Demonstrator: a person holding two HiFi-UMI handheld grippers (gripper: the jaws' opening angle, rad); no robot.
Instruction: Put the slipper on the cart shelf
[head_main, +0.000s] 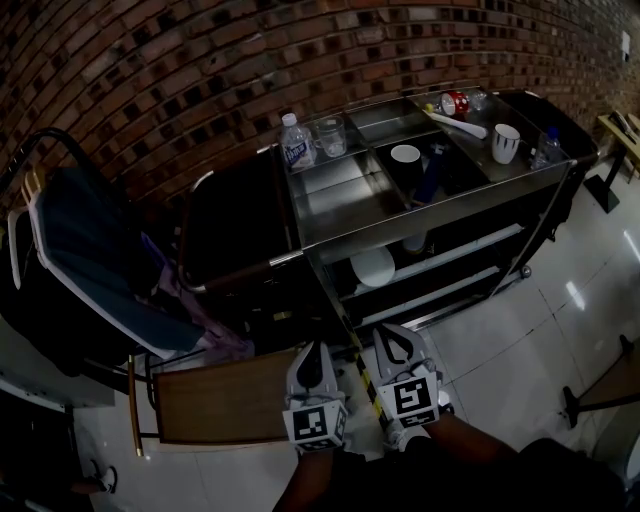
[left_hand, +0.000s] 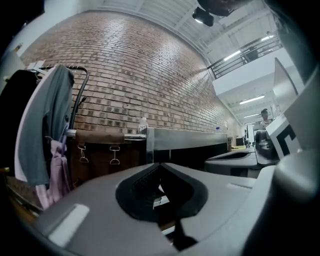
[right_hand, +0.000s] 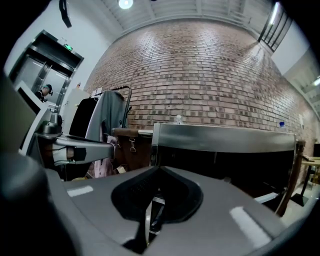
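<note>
Fingers clenched, empty, on left gripper (head_main: 319, 348) & right gripper (head_main: 386, 336). No slipper in view, so we risk knocking cart (head_main: 440, 207) clutter while hunting.

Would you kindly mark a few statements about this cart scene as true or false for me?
1. A water bottle stands on top of the cart. True.
2. The right gripper has its jaws wide apart. False: they are shut, with nothing between them.
3. The white bowl lies on the floor. False: it sits on a shelf under the cart's top.
4. The left gripper is shut and empty. True.
</note>
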